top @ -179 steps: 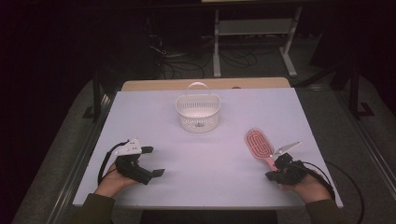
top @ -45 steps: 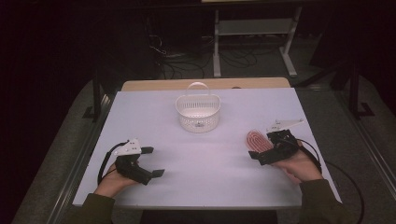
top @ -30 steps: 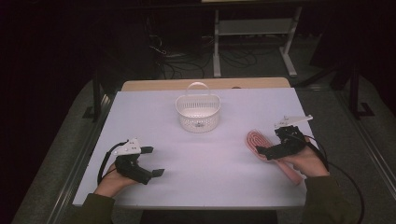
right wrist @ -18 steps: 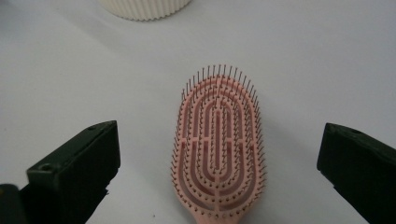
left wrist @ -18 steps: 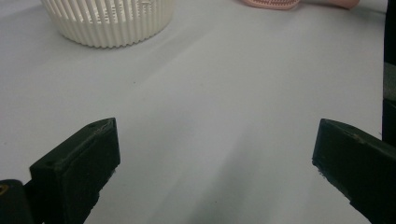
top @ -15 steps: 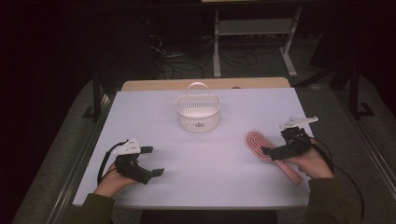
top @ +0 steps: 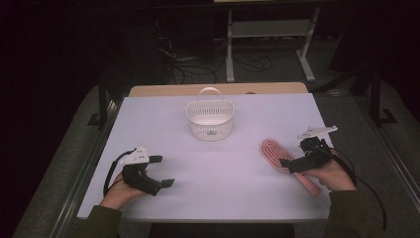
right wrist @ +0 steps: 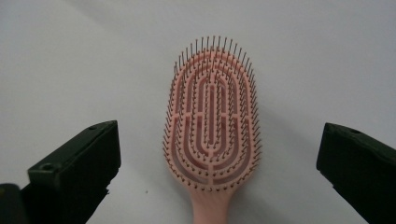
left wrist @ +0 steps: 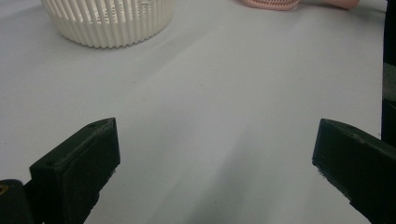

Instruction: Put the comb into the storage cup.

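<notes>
the left tongs [left wrist: 215, 172] point low across the pale surface [left wrist: 224, 102], with the two black jaws set wide apart at the bottom corners and nothing but bare surface between them. far ahead at the upper left stands the lower wall of a white ribbed basket [left wrist: 109, 21], resting on the surface. at the top edge toward the right lies part of a pink hairbrush [left wrist: 280, 3], well apart from the basket and from the jaws.

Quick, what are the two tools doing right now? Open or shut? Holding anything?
Left tool: open, holding nothing, over the bare table.
Right tool: open, holding nothing; the pink hairbrush lies bristles up between its jaws, not gripped.
</notes>
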Motion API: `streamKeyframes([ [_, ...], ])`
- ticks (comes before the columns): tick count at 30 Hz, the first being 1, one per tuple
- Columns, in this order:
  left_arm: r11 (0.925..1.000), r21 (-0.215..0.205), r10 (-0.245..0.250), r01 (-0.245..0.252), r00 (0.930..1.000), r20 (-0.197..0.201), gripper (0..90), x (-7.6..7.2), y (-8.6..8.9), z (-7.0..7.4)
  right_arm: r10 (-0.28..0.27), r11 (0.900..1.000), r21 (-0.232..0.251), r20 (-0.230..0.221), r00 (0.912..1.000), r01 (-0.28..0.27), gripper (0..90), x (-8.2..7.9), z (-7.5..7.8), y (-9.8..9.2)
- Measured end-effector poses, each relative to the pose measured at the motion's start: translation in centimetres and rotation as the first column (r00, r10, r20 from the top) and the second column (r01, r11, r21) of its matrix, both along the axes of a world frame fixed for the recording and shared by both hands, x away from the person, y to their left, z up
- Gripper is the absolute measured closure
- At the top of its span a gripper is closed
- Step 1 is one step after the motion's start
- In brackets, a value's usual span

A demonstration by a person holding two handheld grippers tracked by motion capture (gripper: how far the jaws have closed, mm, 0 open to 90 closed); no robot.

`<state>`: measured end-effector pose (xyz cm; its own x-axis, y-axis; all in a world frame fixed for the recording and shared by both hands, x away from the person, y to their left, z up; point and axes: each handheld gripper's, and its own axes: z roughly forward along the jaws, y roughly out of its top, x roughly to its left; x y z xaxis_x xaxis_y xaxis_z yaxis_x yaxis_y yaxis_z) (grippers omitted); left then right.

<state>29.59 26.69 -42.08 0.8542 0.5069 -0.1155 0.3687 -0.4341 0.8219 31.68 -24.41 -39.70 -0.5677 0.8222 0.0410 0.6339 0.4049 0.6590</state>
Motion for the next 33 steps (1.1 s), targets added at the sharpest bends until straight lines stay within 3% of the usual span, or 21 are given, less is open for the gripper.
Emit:
streamKeyframes([
  [15,1.0,0.0,-0.004,0.004,1.0,0.0,0.9,0.0,-0.1,0.0,-0.009,1.0,-0.014,-0.057,0.9983,0.008,0.0,-0.2,-0.8,-0.2],
  [33,1.0,0.0,-0.002,0.002,1.0,0.0,0.9,0.0,-0.1,0.0,-0.026,0.997,-0.074,-0.099,0.9947,0.019,4.9,-0.5,-1.5,-0.5],
])
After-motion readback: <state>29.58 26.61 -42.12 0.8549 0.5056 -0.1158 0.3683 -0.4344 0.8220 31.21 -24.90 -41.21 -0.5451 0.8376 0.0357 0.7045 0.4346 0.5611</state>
